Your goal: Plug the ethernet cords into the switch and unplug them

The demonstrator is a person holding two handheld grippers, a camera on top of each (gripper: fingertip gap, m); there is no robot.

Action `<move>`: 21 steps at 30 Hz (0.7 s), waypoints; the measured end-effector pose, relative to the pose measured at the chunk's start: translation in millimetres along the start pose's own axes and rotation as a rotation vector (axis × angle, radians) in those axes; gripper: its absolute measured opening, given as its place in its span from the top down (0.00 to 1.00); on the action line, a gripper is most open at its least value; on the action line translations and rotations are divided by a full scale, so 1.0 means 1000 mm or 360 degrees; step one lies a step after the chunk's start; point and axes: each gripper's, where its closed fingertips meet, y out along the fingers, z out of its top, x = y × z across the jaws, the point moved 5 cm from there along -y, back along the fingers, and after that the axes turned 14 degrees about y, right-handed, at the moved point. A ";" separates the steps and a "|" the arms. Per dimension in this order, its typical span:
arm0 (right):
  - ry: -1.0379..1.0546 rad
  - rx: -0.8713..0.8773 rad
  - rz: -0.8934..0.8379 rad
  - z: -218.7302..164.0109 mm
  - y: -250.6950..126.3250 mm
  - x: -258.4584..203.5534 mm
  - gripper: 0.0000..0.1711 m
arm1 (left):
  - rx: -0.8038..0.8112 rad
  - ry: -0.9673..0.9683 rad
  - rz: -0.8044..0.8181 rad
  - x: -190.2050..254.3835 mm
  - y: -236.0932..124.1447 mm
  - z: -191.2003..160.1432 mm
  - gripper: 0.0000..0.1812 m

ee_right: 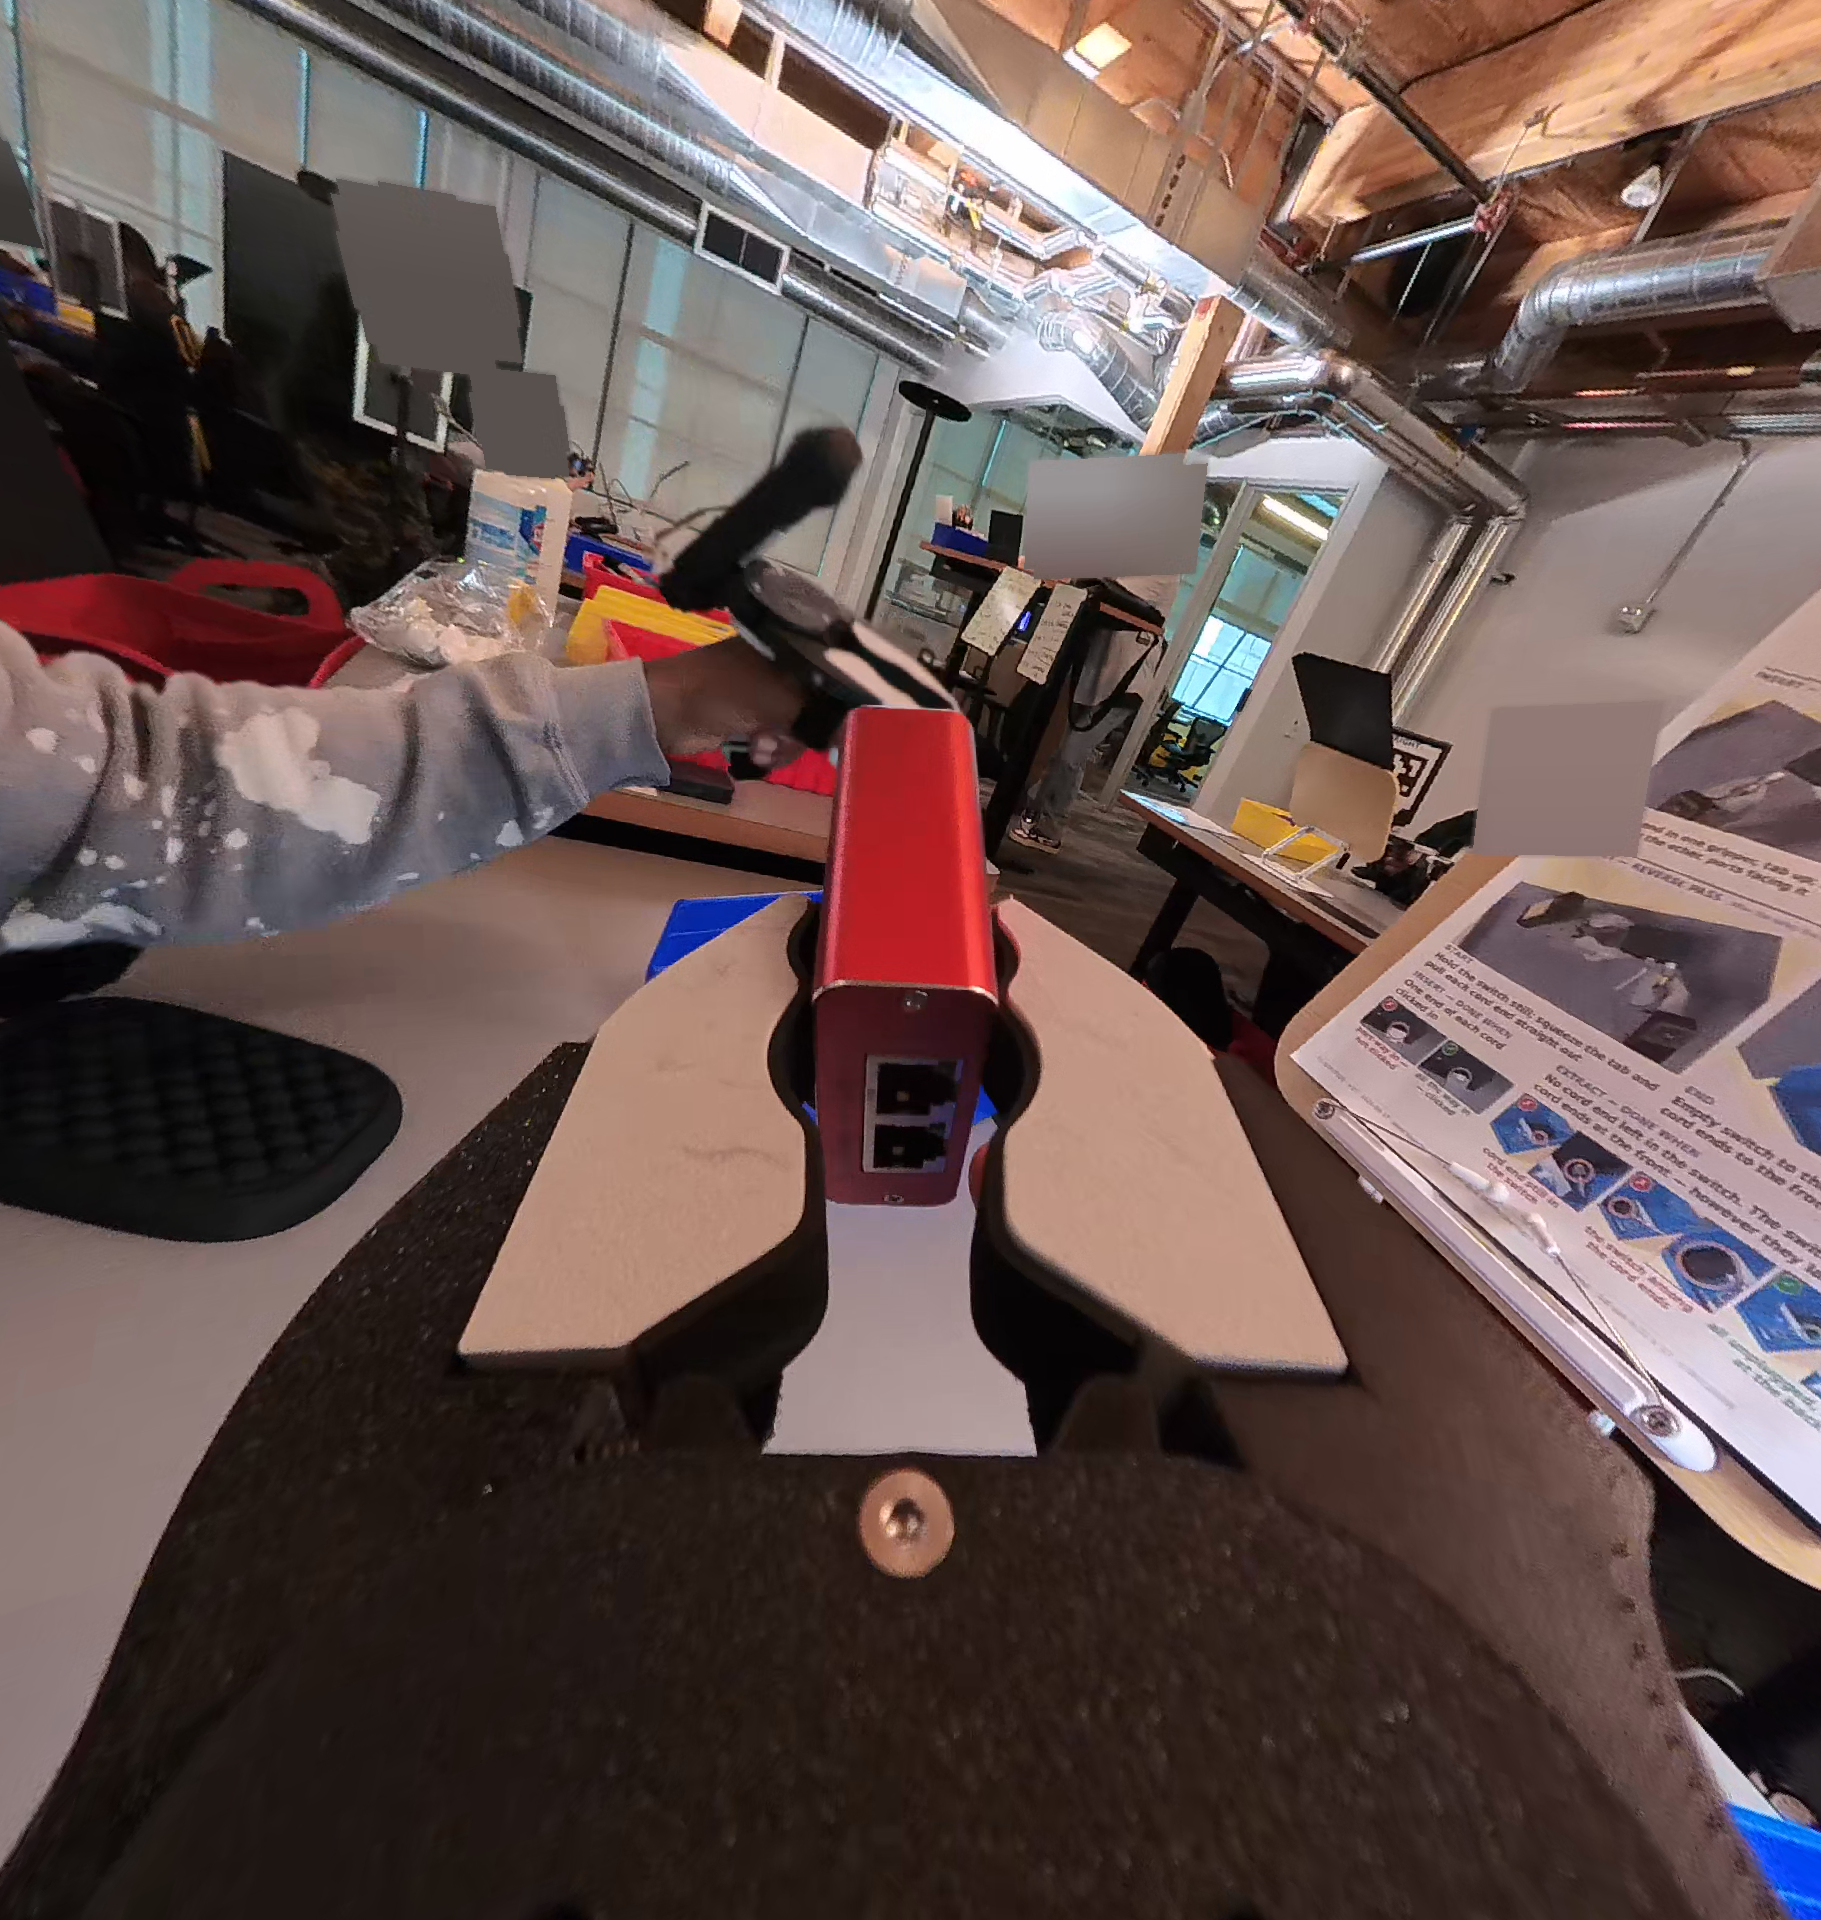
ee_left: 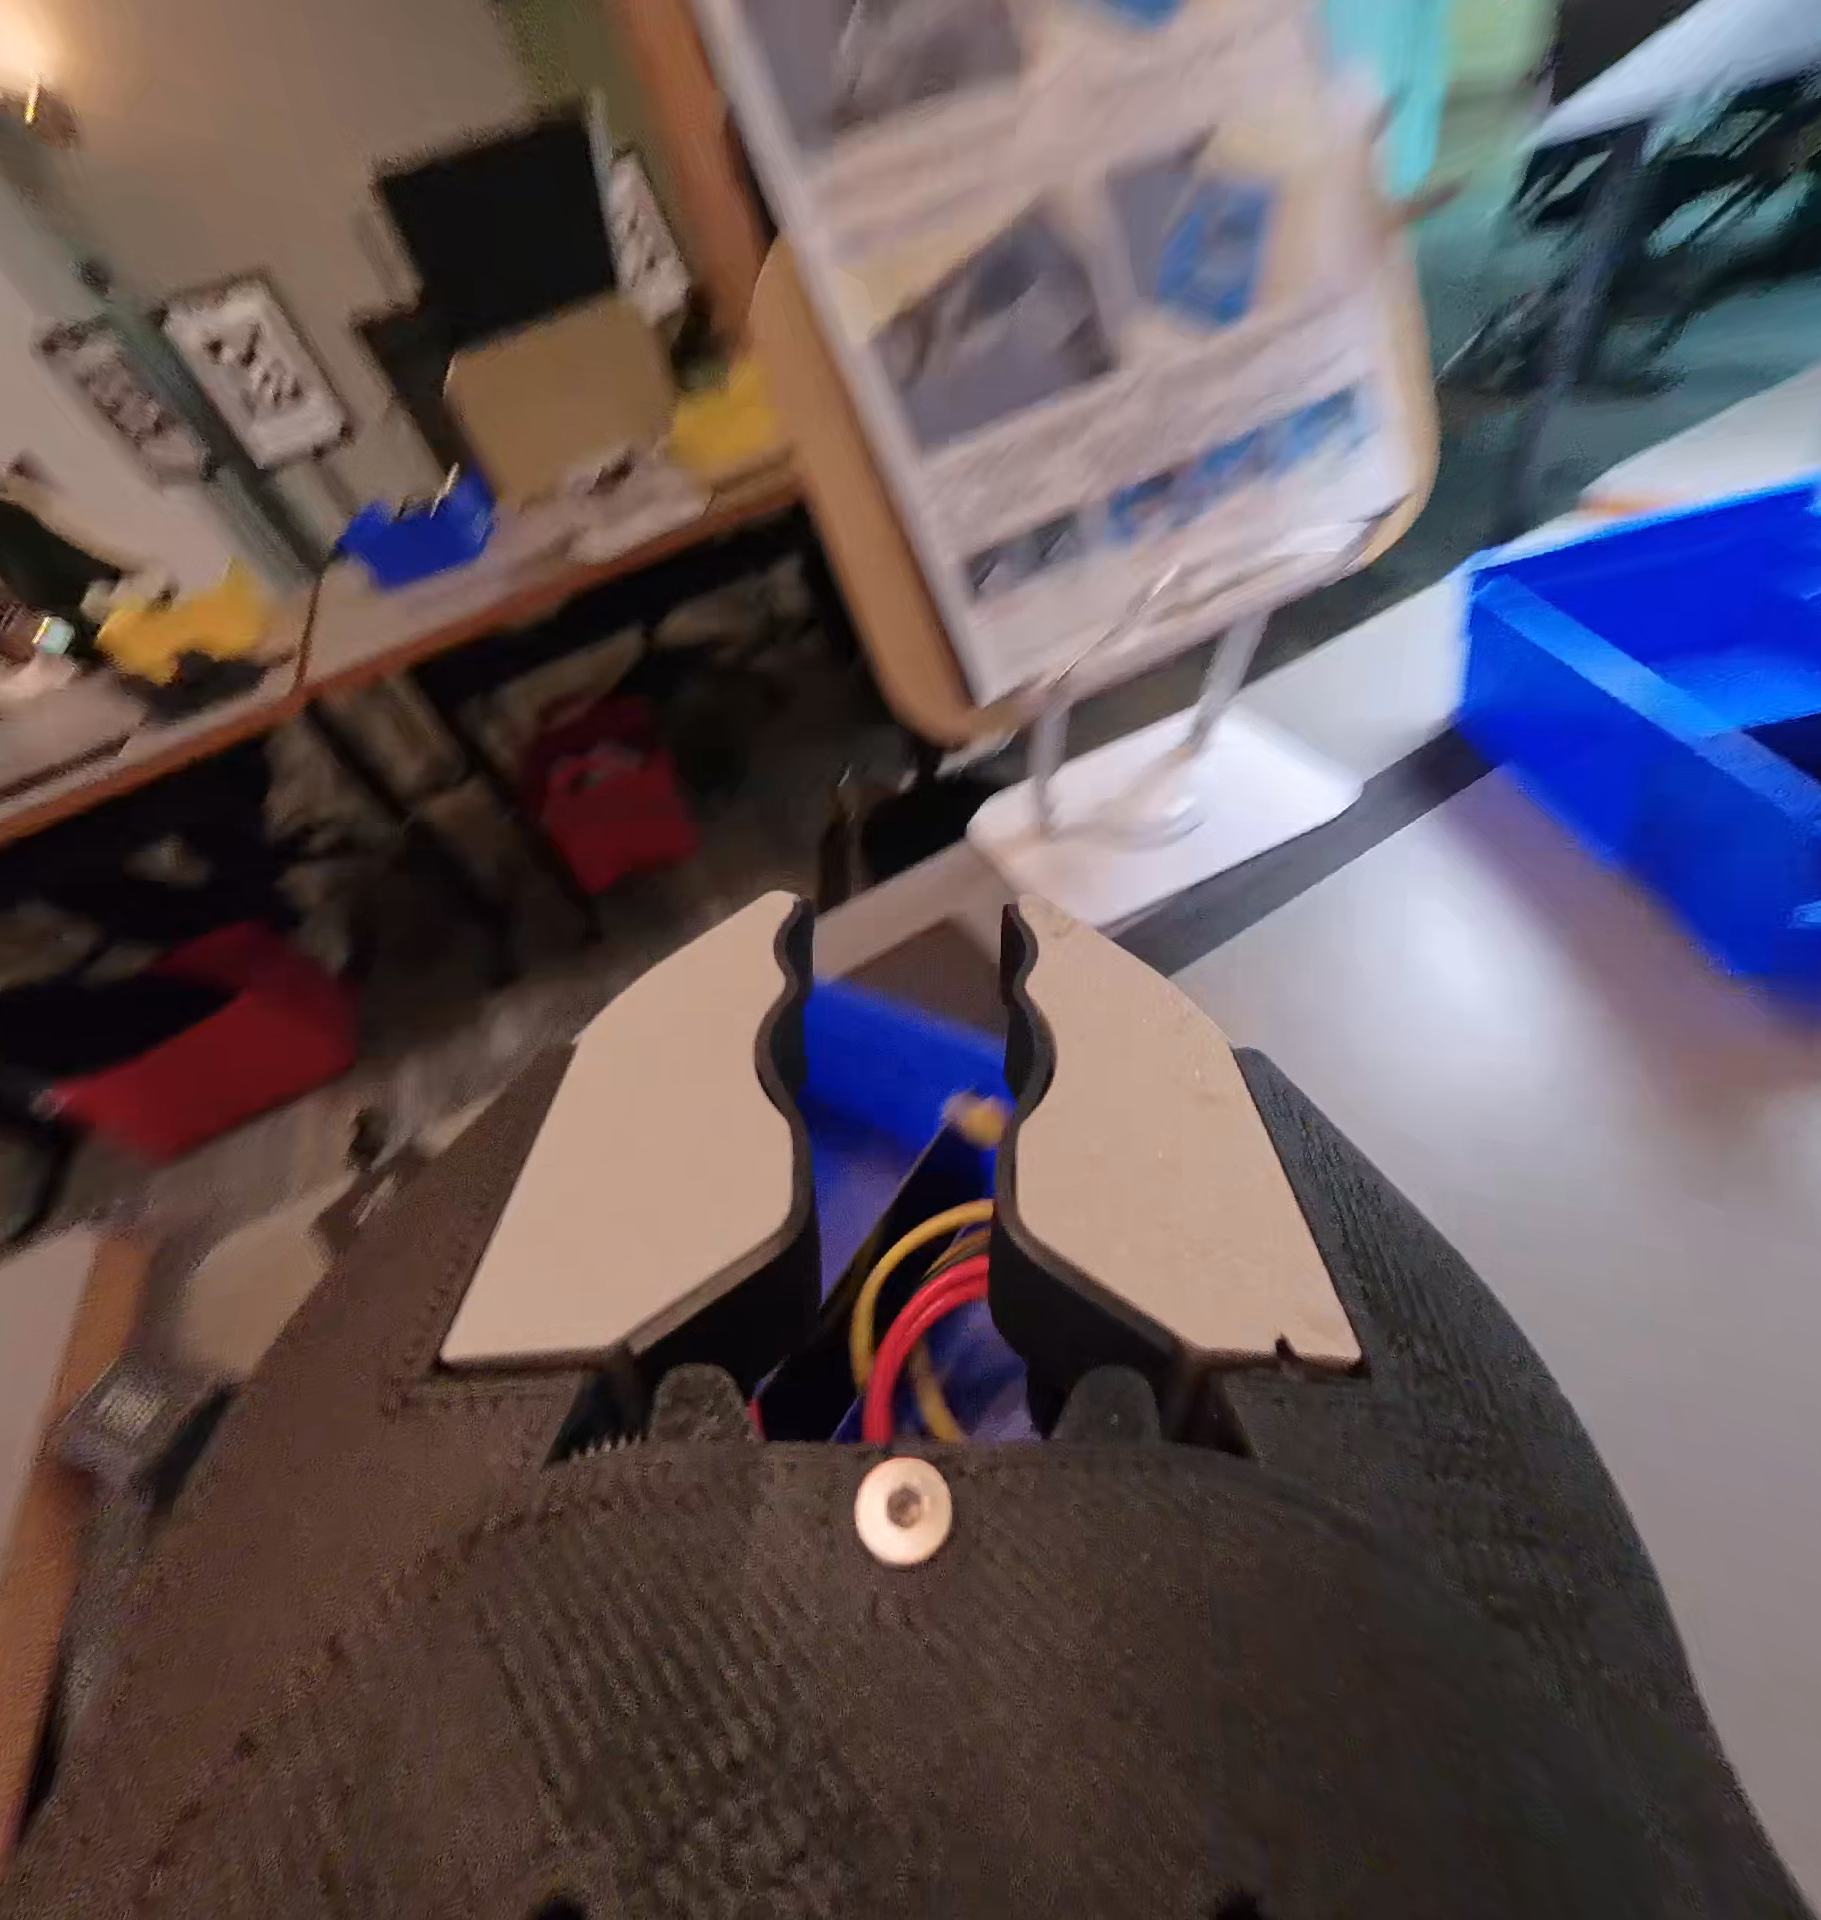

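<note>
My right gripper (ee_right: 901, 920) is shut on a red switch (ee_right: 906, 862), held above the table with its two empty ports (ee_right: 908, 1122) facing the camera. My left gripper (ee_left: 906, 925) is open and empty; this view is blurred. Through its gap, below the fingers, I see red and yellow ethernet cords (ee_left: 921, 1299) lying in a blue bin (ee_left: 885, 1039). In the right wrist view the left gripper (ee_right: 833, 655) shows farther off behind the switch, held by a hand in a grey spotted sleeve (ee_right: 262, 790). The blue bin's edge (ee_right: 719, 925) shows beyond my left finger.
A second blue bin (ee_left: 1664, 727) stands on the white table (ee_left: 1508, 1143) at the right. An instruction board (ee_right: 1612, 1091) leans at the right. A black textured mat (ee_right: 158, 1112) lies on the table at the left. Cluttered benches stand beyond.
</note>
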 end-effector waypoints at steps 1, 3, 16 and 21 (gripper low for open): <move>0.0005 -0.0005 -0.0002 -0.001 0.001 0.001 0.83 | -0.0135 -0.0008 0.0019 -0.009 0.010 -0.021 0.80; 0.0013 -0.0006 -0.0007 -0.002 0.001 0.001 0.83 | -0.0350 -0.0046 0.0018 -0.018 0.030 -0.063 0.79; 0.0081 -0.0026 -0.0019 -0.016 0.001 0.014 0.84 | -0.1094 0.0170 -0.0147 -0.012 0.080 -0.176 0.82; 0.0075 -0.0030 0.0010 -0.017 0.004 0.010 0.83 | -0.1088 0.0296 -0.0118 -0.013 0.079 -0.174 0.94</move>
